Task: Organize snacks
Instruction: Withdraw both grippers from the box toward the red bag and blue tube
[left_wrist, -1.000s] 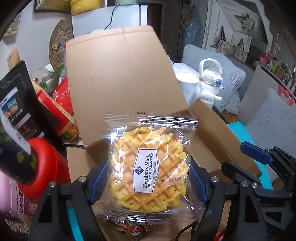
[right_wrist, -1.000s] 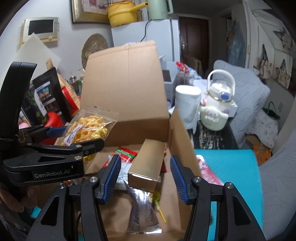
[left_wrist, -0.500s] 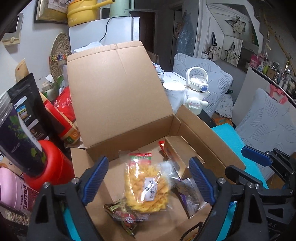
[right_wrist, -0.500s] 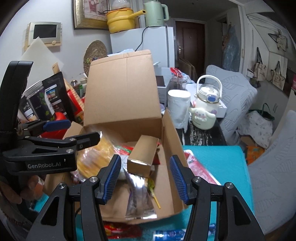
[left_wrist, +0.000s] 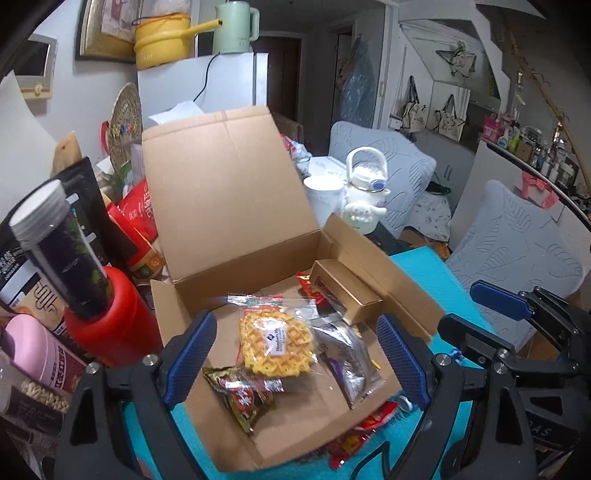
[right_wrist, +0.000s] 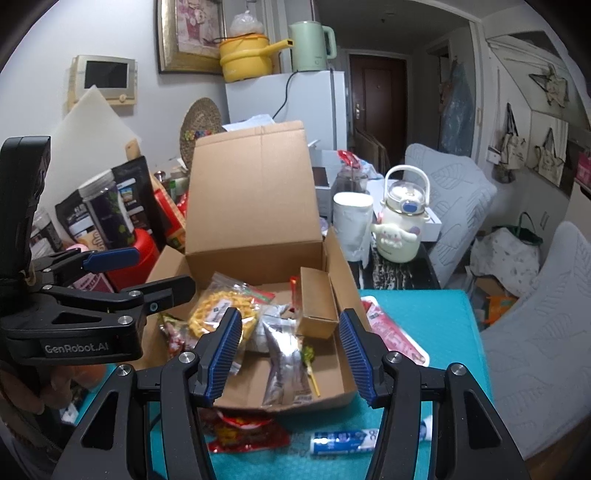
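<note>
Left tool (left_wrist: 295, 354) and right tool (right_wrist: 290, 350) both wide open, empty, near the cardboard box (left_wrist: 236, 273); waffle packet (left_wrist: 275, 341) inside.

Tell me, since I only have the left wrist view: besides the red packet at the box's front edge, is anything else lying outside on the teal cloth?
Observer: Yes, a blue-and-white tube lies on the teal cloth in front of the cardboard box.
Operator: Anything to the box's right?
Observer: A red-and-white packet lies beside its right wall.
Operator: Is the right gripper holding something?
Observer: No, the right gripper is open and empty.
</note>
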